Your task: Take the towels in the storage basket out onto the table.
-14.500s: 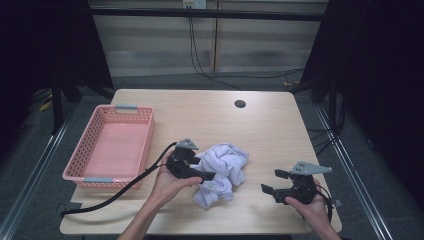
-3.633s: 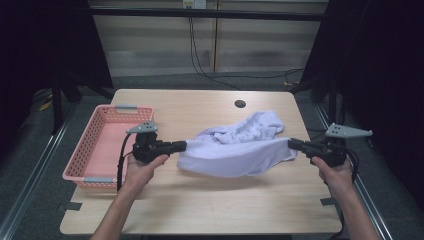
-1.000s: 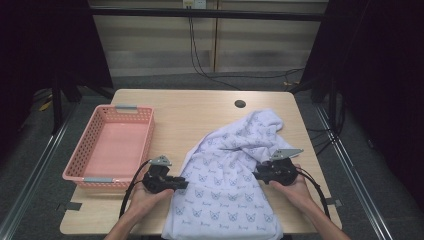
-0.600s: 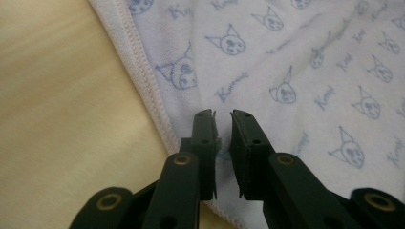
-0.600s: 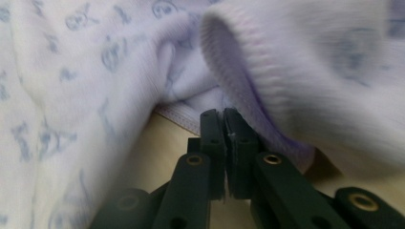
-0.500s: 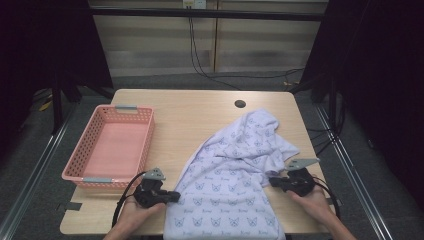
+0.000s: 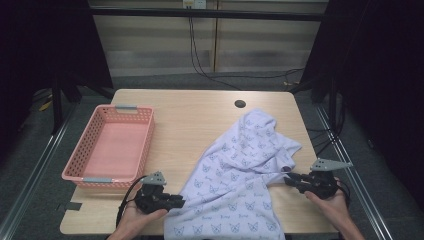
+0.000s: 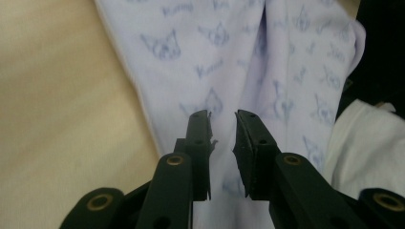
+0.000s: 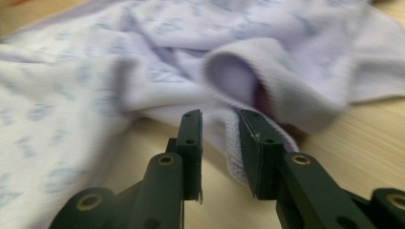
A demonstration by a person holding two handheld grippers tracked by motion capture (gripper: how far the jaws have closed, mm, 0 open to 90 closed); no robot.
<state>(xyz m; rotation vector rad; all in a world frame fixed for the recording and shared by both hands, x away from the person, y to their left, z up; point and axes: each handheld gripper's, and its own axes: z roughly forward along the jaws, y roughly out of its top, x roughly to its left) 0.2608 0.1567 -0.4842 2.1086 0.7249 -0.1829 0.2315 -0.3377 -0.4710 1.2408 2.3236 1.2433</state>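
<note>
A lavender garment [image 7: 235, 185] printed with small cat faces lies spread over the table [image 7: 190, 115], its lower end at the front edge. My left gripper [image 7: 180, 202] rests at the cloth's lower left edge. In the left gripper view its jaws [image 8: 222, 117] have just been opening and stand slightly apart over the cloth [image 8: 229, 57], not pressing it. My right gripper [image 7: 289, 182] points at the garment's right side. Its jaws [image 9: 220, 117] have also just been opening. The ribbed hem [image 9: 234, 143] lies loose between them, next to the right-hand jaw.
A pink plastic basket [image 7: 85, 145] stands at the table's left side, close to my left hand. A dark round hole [image 7: 240, 104] sits near the table's far edge. Cables hang behind the table, and bare wood shows between basket and cloth.
The garment has been drawn toward the front edge and laid flatter. My right gripper has moved out to the right, and the left has slid slightly back toward the person. Both jaws have parted.
</note>
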